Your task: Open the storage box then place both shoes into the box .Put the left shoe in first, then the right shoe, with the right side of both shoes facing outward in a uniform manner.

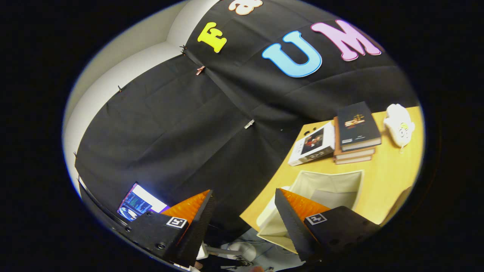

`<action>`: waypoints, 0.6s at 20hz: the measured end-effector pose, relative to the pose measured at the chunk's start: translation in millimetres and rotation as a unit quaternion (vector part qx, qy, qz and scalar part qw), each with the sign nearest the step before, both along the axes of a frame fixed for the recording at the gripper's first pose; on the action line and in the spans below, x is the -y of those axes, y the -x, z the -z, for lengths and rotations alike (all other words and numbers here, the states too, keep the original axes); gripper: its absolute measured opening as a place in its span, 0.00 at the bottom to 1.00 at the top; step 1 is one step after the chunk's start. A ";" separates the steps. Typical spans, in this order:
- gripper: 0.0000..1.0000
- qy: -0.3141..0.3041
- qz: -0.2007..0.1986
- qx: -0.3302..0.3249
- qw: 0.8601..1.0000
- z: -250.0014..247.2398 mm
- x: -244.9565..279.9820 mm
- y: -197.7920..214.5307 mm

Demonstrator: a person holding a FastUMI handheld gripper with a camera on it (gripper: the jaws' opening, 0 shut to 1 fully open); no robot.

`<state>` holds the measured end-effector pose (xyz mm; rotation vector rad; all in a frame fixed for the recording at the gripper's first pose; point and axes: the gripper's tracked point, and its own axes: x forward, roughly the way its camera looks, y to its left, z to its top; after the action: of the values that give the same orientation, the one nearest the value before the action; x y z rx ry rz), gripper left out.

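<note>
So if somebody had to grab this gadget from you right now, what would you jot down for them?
Gripper: fingers apart, nothing between them, held tilted off the edge of the table.
Storage box: pale fabric, open-topped, on the table just beyond one finger; the part of its inside in view looks empty.
Stack of books and a white plush toy sit farther back.
Done: box seems open.
Left: I can't spot either shoe from here; find them, then left shoe in first, right shoe after, right sides outward.
</note>
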<state>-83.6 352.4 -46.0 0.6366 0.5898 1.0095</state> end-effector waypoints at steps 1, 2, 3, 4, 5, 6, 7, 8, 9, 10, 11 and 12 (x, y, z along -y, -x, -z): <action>0.97 0.018 0.015 0.005 1.000 8.1 16.7 -3.0; 0.97 0.036 0.034 0.008 0.999 17.5 33.7 -6.5; 0.97 0.052 0.055 0.008 0.997 27.1 51.7 -9.2; 0.98 0.068 0.078 0.008 0.995 37.1 70.1 -11.8; 0.98 0.083 0.101 0.010 0.991 47.9 88.0 -15.7; 0.98 0.101 0.117 0.009 0.988 61.3 105.9 -16.4; 0.98 0.118 0.127 0.003 0.985 77.5 122.1 -15.6; 0.98 0.136 0.138 -0.007 0.981 96.2 138.6 -15.5; 0.98 0.154 0.151 -0.018 0.976 114.7 156.4 -15.8; 0.98 0.172 0.165 -0.029 0.971 132.5 173.7 -15.9; 0.98 0.193 0.179 -0.037 0.964 150.5 191.6 -15.3; 0.98 0.215 0.188 -0.047 0.957 169.0 207.2 -13.3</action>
<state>-70.4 145.2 -215.0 0.3882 0.7142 0.4730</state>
